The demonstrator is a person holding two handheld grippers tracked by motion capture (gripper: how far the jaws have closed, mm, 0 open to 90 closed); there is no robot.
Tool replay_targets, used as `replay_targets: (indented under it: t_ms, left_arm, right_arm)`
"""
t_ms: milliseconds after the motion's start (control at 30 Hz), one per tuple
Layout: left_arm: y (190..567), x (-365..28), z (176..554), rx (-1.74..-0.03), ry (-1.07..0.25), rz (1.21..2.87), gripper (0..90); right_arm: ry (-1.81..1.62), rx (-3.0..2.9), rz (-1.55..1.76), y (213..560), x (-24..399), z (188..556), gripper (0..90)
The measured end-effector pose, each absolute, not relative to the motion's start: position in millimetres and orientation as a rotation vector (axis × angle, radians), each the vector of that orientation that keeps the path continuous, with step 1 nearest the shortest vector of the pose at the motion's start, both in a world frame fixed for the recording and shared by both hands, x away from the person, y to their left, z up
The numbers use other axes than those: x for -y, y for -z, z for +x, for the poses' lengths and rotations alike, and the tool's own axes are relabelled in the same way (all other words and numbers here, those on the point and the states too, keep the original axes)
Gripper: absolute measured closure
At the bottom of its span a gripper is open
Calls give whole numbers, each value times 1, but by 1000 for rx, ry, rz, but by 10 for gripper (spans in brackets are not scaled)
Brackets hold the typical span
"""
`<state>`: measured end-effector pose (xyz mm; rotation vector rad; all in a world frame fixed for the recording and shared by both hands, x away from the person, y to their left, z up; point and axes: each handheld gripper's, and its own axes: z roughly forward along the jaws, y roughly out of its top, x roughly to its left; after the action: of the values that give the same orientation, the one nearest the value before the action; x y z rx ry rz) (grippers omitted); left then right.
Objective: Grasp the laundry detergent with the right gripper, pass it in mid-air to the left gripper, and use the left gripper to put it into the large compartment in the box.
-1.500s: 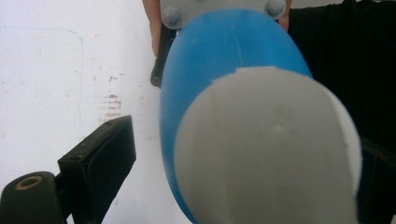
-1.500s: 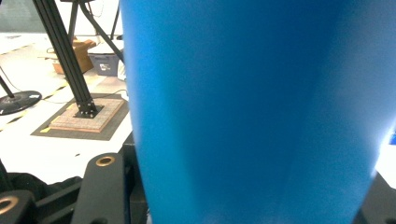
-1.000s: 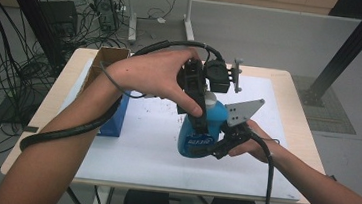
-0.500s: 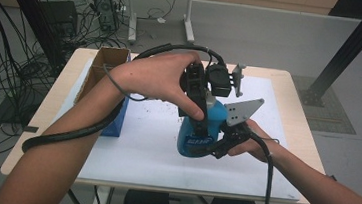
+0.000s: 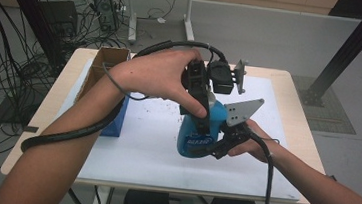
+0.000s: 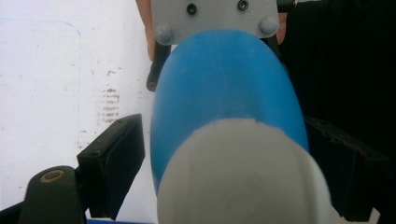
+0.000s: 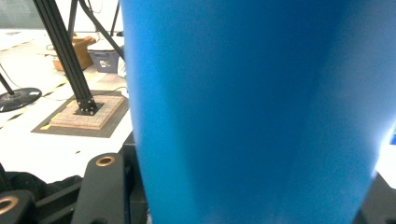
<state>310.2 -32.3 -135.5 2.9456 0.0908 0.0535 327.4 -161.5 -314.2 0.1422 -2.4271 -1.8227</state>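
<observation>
Above blue bottle [image 5: 193,136], left gripper [image 5: 201,101] pointing down, jaws closing

Near and right mat [image 5: 162,170] free; cardboard box [image 5: 103,67] blocks far-left corner; blue bottle [image 5: 197,133] stands mid-table.

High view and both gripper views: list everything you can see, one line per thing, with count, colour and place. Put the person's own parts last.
Bottle: one, blue with a white cap, upright near the middle of the table.
Cardboard box: one, brown, open, left rear of the table.
Blue box: one, against the cardboard box's near side.
Table: one, light wood with a white sheet on top.
Cables: many, black, on the floor at left.
Black stand: one, slanted, on the floor at right.
Left gripper: black, above the bottle, jaws astride the cap and just closing, a gap showing at the left pad.
Right gripper: black, shut on the bottle's body.
</observation>
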Motion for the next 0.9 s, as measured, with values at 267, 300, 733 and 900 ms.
replay_targets:
  t_ms: [267,300,733,900]
  left_arm:
    - [132,33,310,-112,-52,2934,252]
    - [131,33,310,-114,-53,2932,279]
    - [128,35,309,-134,-65,2916,374]
    - [128,36,307,-134,-70,2924,374]
  right_arm:
    - [1823,2430,141,313,162,327,403]
    - [1822,2430,141,313,162,327,403]
    - [1836,2427,137,310,164,326,404]
    - [1837,2429,141,310,164,326,403]
